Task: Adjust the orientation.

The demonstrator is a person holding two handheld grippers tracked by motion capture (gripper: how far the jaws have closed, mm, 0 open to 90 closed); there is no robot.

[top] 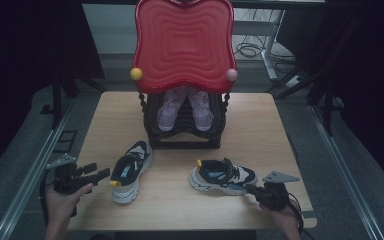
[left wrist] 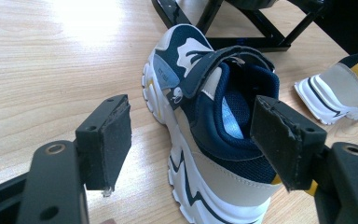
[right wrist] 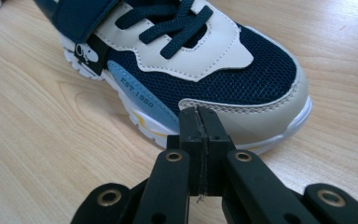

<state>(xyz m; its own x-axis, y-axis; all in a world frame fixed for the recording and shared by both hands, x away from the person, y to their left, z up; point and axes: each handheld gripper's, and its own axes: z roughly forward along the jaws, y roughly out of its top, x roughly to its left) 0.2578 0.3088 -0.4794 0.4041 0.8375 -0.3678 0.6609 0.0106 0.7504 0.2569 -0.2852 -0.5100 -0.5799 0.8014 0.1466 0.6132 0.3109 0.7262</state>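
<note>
- The left tongs [top: 100, 174] are spread wide, nothing between the pads; the left shoe [top: 130, 170] lies just ahead of them on the desk [top: 260, 125], heel toward them, its heel collar near one pad in the left gripper view.
- The right tongs [top: 250, 188] are pressed together, pinching nothing, their tip right at the toe of the right shoe [top: 223, 177]; I cannot tell whether they touch it.
- Beyond both shoes stands a black rack [top: 185, 127] holding a pair of pink shoes [top: 185, 107], under a raised red tray [top: 183, 42] with a yellow knob [top: 136, 74] and a pink knob [top: 231, 75].
- Bare desk lies between the two shoes and between the shoes and the rack.
- The right tongs sit near the desk's near right corner; the left tongs hang over its left edge.
- A metal rail [top: 30, 175] runs outside the left tongs.
</note>
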